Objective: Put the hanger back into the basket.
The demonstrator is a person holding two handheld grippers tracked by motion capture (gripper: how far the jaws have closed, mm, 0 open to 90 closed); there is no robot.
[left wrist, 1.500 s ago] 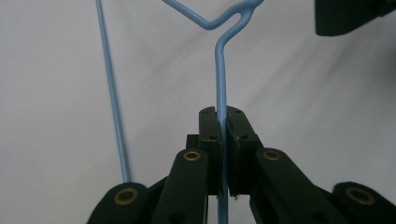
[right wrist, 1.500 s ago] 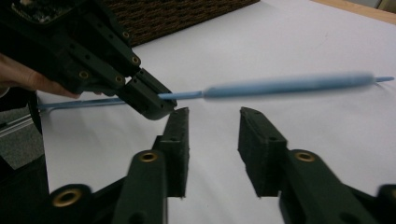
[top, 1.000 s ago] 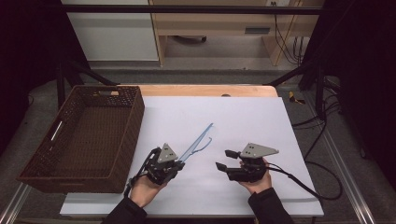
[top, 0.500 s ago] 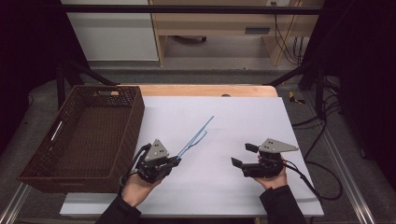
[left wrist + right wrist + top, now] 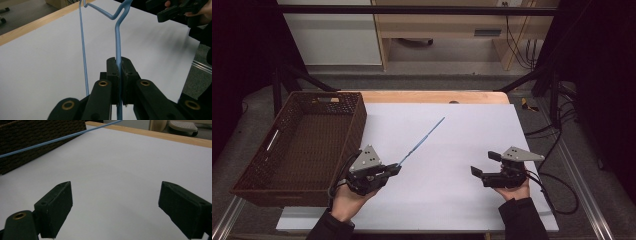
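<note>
2 grippers now well apart: right gripper [image 5: 484, 170] withdrawn, jaws spread, empty; left gripper [image 5: 393, 170] alone pinches blue hanger [image 5: 117, 45], nearer basket [image 5: 302, 150].

A thin blue wire hanger [image 5: 421, 141], clamped at one end in the left tool [image 5: 393, 170], slants up over the white tabletop [image 5: 462, 135].

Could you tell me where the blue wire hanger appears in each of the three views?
High view: blue wire hanger slants up-right from the left gripper, left of centre.
Left gripper view: centre, pinched between the fingers, rising to the top edge.
Right gripper view: thin line across the top left.
Shared landmark: the wicker basket, beside it.
</note>
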